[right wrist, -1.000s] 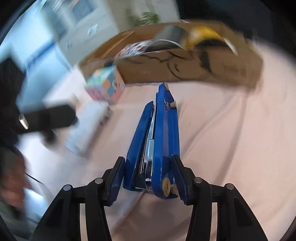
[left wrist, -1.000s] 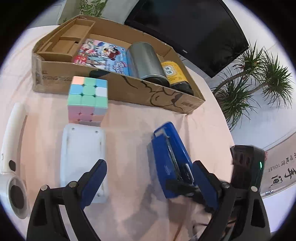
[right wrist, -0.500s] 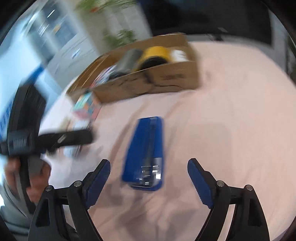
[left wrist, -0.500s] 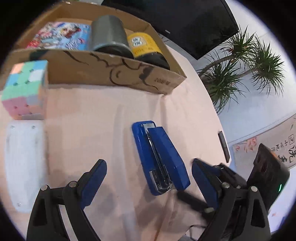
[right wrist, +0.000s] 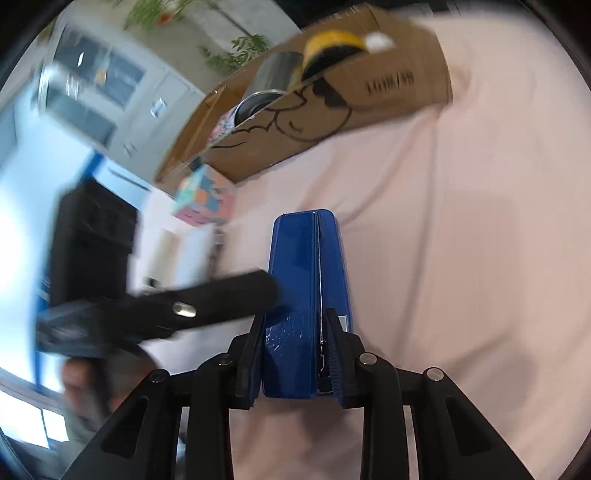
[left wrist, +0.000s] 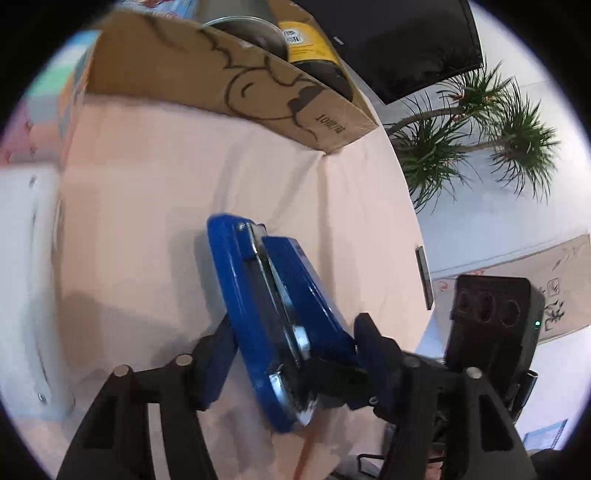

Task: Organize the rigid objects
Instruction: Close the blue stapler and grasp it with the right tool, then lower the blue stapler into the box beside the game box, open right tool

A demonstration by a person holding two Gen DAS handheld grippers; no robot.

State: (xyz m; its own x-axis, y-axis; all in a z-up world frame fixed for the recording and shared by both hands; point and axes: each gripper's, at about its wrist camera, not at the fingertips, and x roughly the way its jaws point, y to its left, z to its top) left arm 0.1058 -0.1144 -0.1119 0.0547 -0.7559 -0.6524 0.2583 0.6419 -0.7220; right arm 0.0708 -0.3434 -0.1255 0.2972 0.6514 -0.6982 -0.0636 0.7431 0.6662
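A blue stapler (left wrist: 273, 310) lies on its side on the pink cloth. My left gripper (left wrist: 291, 350) has closed its blue pads on the stapler's near end. In the right wrist view my right gripper (right wrist: 297, 354) is also shut on the stapler (right wrist: 310, 273), pads against both flat sides. The left gripper's black finger (right wrist: 207, 299) shows in that view, touching the stapler from the left. Behind stands a cardboard box (left wrist: 207, 70) holding a grey tin (left wrist: 240, 26) and a yellow-labelled jar (left wrist: 306, 40).
A pastel puzzle cube (right wrist: 201, 195) sits by the box's left front corner. A white flat device (left wrist: 26, 280) lies at the left. A dark screen (left wrist: 402, 37) and potted plants (left wrist: 476, 122) stand beyond the table's right edge.
Both grippers were open around the lying stapler half a second ago. Both have now closed on it, and the left gripper has moved forward and right toward it.
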